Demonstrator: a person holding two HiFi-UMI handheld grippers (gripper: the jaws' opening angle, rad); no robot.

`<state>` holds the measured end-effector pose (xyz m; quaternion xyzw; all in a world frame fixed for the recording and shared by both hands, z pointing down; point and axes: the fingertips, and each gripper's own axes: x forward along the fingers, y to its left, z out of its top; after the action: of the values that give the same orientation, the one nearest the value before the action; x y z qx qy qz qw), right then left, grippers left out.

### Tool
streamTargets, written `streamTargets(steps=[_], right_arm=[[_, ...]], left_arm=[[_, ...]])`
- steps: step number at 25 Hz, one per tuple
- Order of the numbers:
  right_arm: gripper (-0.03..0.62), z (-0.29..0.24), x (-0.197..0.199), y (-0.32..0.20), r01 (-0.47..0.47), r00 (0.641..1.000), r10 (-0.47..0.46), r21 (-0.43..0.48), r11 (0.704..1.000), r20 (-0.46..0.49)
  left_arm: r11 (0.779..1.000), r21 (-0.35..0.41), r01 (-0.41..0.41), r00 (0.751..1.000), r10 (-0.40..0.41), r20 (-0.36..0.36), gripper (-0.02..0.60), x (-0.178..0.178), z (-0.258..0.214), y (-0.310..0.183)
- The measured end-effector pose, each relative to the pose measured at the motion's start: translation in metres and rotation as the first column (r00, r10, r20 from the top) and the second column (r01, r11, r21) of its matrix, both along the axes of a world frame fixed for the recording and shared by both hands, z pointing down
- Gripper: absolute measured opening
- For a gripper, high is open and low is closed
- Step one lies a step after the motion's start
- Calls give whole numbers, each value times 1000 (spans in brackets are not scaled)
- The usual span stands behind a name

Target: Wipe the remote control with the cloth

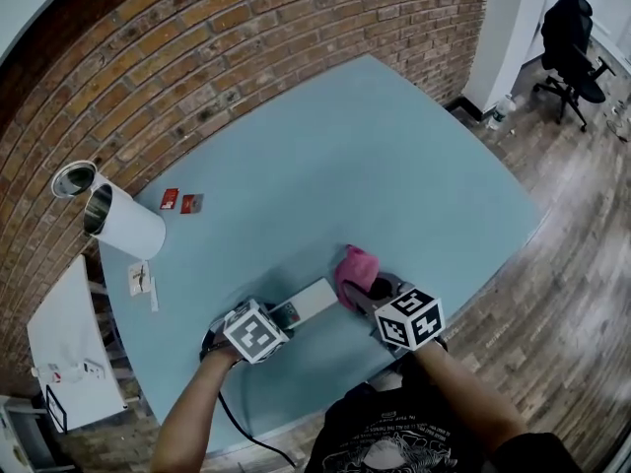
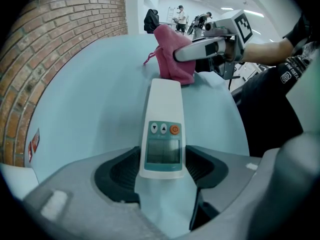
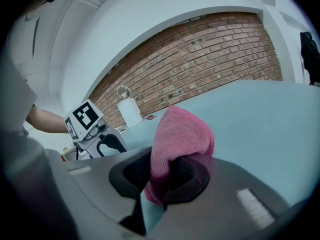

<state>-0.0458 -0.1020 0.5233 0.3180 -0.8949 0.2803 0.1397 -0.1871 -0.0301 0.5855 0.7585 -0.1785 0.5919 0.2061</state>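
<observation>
A white remote control [image 2: 163, 129] with a small screen, two arrow buttons and an orange button lies lengthwise on the light blue table [image 1: 375, 166]. My left gripper [image 2: 162, 176] is shut on its near end. In the head view the remote control [image 1: 306, 304] points from the left gripper [image 1: 271, 325] toward the right one. A pink cloth [image 3: 177, 139] is bunched between the jaws of my right gripper [image 3: 165, 176], which is shut on it. The cloth [image 2: 172, 59] rests against the far end of the remote. From above, the cloth [image 1: 356, 270] sits just ahead of the right gripper [image 1: 373, 292].
A white cylinder [image 1: 118, 215] lies on its side at the table's left, near the brick wall [image 1: 227, 57]. Small red cards [image 1: 180, 201] and a paper slip [image 1: 140, 279] lie near it. A black office chair [image 1: 574, 42] stands far right on the wooden floor.
</observation>
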Motion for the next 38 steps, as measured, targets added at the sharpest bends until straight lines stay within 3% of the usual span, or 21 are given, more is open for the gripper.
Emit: streamTargets(steps=[19,38], right_arm=[[63,-6,-20,37,-80,994,86,77,994,-69],[63,-13,-88,75,37,998,-33,94,995,-50]], left_arm=[[1000,25,13,999,-12,-36,293,5,-3,-1],[999,42,20,998,-18,-55,293,5,-4,-2]])
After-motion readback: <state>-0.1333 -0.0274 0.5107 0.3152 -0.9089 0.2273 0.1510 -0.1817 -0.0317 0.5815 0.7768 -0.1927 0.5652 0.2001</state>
